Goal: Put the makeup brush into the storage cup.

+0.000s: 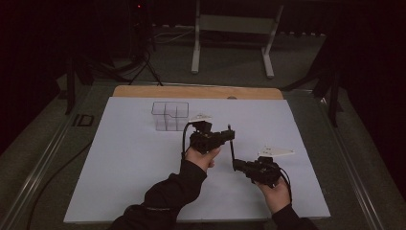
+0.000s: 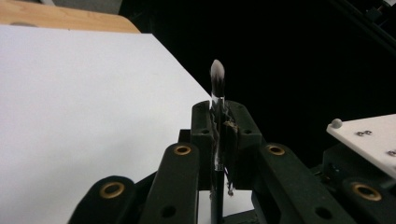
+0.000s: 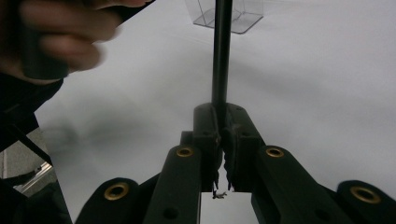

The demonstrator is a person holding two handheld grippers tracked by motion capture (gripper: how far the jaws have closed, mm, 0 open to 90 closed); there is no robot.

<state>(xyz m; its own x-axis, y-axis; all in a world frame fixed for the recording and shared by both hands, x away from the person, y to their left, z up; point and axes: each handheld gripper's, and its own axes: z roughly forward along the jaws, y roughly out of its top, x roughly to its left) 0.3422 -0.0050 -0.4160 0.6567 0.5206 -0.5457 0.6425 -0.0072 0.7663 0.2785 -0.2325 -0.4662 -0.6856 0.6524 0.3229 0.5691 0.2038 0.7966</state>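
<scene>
brush pinched at both ends above the worktop

the left gripper clamps the brush near its bristles; the right gripper clamps the handle end. likely a handover: next, one gripper lets go. the brush's long axis runs away from the person, bristle tip toward the clear organiser.

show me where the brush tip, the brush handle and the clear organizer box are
brush tip [image 2: 217, 74], left gripper view, on the pale bristles.
brush handle [image 3: 222, 51], right gripper view, on the dark shaft.
clear organizer box [image 1: 170, 115], high view, on its front wall.
</scene>
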